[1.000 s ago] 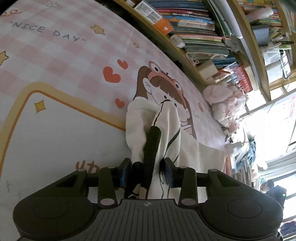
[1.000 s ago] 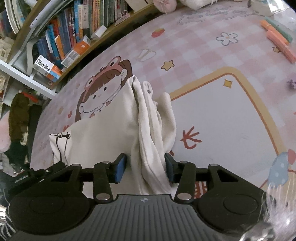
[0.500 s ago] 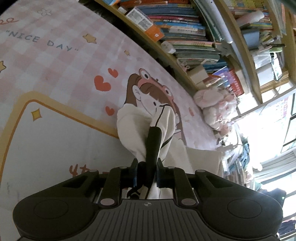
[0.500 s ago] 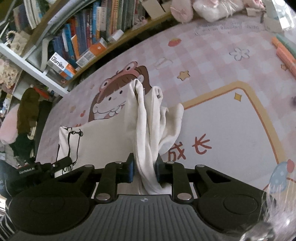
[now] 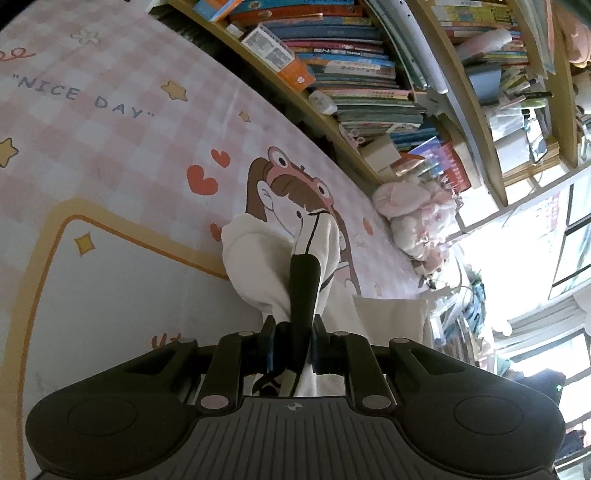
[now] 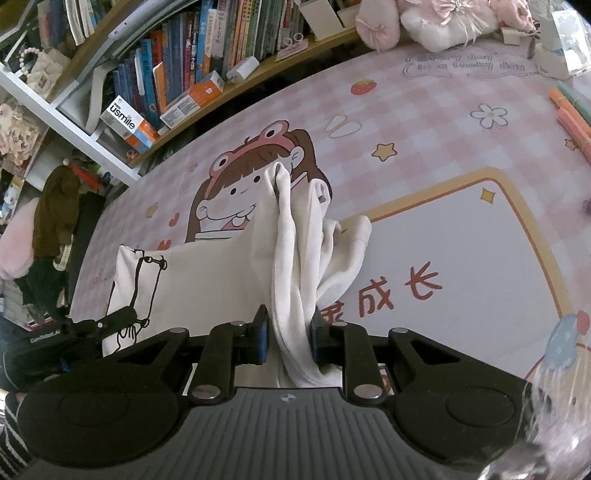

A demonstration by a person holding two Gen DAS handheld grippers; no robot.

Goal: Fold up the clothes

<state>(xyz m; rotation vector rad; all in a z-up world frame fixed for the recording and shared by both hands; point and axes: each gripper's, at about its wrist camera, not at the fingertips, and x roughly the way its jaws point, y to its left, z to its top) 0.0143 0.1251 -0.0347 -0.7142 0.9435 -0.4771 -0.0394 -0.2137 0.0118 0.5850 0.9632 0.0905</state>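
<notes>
- On the pink checked cartoon-print mat (image 6: 424,122), your cream-white garment with black line drawing (image 6: 207,273) lies partly spread, its flat body just below the printed girl in a frog hat.
- Your left gripper (image 5: 291,345) is clenched on a bunched fold of that garment; a black strip of the cloth (image 5: 303,295) runs up from between the closed jaws, and cream fabric (image 5: 258,266) balloons out to the left of it.
- Your right gripper (image 6: 286,334) is clamped on a gathered, ribbed column of the same garment, which rises from the jaws to a peak over the printed face.
- From the right wrist view, the lifted folds fall to the right of the jaws and a loose flap rests across the yellow border of the mat's white panel (image 6: 461,240).
- Your other gripper shows at the lower left of the right wrist view, at the garment's edge beside the black drawing.
- Behind the mat runs a wooden bookshelf packed with coloured books (image 6: 192,55).
- Pink and white plush toys (image 6: 424,18) sit at the mat's far edge.
- Orange and green marker pens (image 6: 569,110) lie on the mat, well apart from the garment.
</notes>
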